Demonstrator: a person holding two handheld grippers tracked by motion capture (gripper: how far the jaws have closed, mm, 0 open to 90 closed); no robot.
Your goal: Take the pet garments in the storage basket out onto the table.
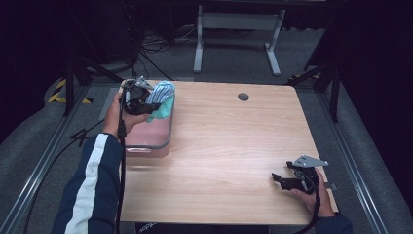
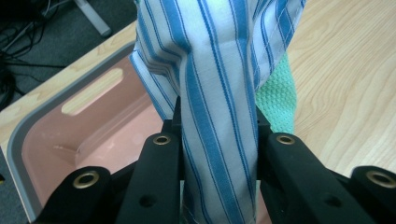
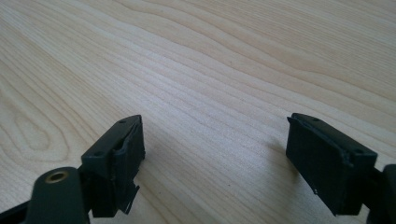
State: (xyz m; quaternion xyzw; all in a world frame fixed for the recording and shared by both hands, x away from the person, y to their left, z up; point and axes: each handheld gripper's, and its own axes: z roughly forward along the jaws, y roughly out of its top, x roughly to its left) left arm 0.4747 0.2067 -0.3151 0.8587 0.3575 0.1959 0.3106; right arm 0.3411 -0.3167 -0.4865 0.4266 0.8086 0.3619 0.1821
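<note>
The striped cloth (image 2: 219, 84), white with blue stripes, hangs bunched above the far end of the pink bin (image 2: 56, 140). In the high view the striped cloth (image 1: 160, 91) sits at the far left corner of the bench (image 1: 234, 146), over the bin's (image 1: 151, 141) far rim. A green cloth (image 2: 278, 100) with a knobbly weave lies pressed against the striped one on its right side in the left gripper view; in the high view the green cloth (image 1: 163, 109) droops just below the striped one, over the bin.

The left gripper (image 2: 218, 126) has its fingers (image 2: 161, 154) clenched on the striped cloth, with the fabric gathered into a narrow band between them. In the high view the left gripper (image 1: 146, 105) is raised above the bin, held by the left hand (image 1: 114, 114).

The bin is open-topped with a grey rim and a handle slot in its end wall. Its visible inner floor is bare.

The right gripper (image 3: 215, 158) rests low over bare bench wood, fingers (image 3: 121, 154) released and spread wide, with nothing between them. In the high view the right gripper (image 1: 280, 179) lies near the right front corner of the bench, well apart from the bin, in the right hand (image 1: 311, 197).
</note>
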